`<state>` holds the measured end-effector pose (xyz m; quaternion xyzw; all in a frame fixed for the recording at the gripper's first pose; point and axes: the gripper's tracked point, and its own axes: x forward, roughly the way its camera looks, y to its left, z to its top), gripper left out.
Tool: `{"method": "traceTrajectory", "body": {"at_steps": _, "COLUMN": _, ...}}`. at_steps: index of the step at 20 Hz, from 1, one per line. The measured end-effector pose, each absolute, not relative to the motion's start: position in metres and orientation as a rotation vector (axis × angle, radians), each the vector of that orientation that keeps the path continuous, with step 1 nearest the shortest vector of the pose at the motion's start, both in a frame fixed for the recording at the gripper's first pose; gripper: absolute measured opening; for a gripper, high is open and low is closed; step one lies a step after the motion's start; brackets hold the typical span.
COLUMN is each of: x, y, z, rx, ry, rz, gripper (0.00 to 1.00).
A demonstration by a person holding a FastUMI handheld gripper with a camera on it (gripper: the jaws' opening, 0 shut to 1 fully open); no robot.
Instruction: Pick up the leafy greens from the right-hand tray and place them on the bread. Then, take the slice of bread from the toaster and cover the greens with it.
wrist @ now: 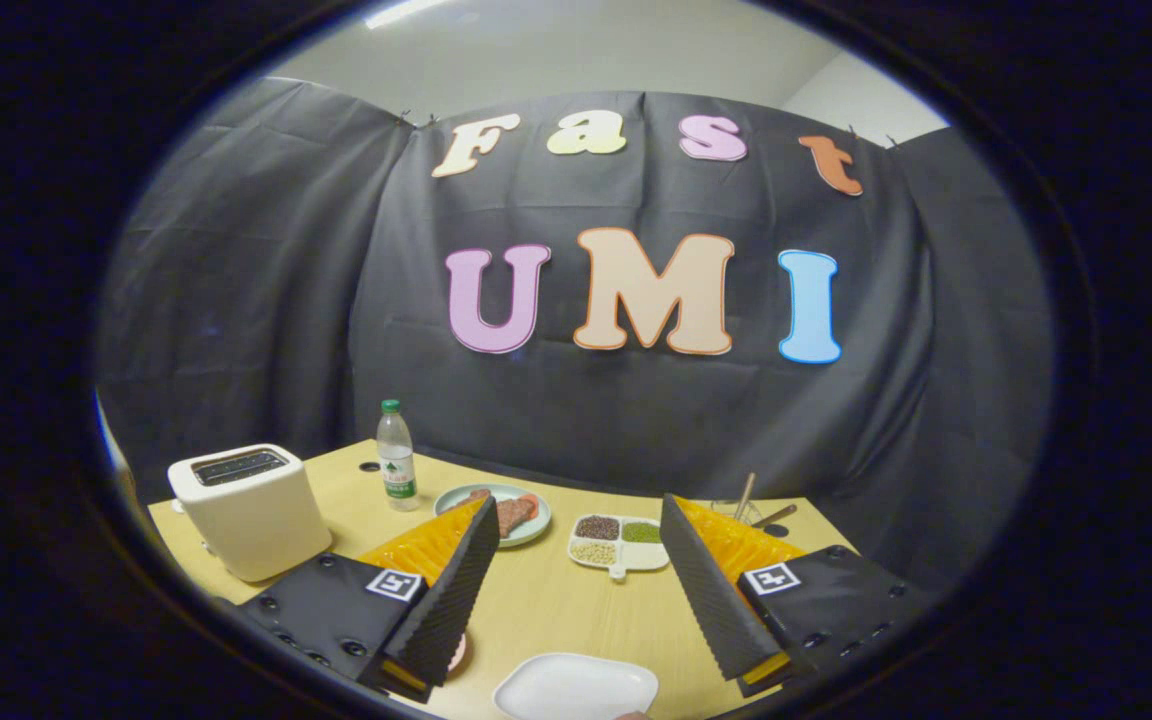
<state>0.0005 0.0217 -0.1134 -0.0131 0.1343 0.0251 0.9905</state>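
My gripper (578, 515) hangs open above the wooden table (536, 600), its two fingers spread wide with nothing between them. A white toaster (251, 510) stands at the table's left corner, left of the left finger; its top slot looks dark and I cannot tell what is in it. A white rectangular plate (576, 685) lies on the near side of the table, below and between the fingers. A pale green plate (526, 515) with reddish-brown slices sits just beyond the left fingertip.
A clear water bottle (396, 455) with a green cap stands behind the toaster. A white divided dish (619, 542) of grains lies between the fingertips, further off. A glass with sticks (748, 500) stands behind the right finger. A pink edge (458, 652) peeks from under the left finger.
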Motion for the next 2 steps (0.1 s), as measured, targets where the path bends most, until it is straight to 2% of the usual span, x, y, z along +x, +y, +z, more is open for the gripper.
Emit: {"method": "traceTrajectory", "body": {"at_steps": 2, "x": 0.0042, "y": 0.0264, "z": -0.1049, "rx": -0.004, "ry": 0.256, "rz": 0.054, "gripper": 1.0}}
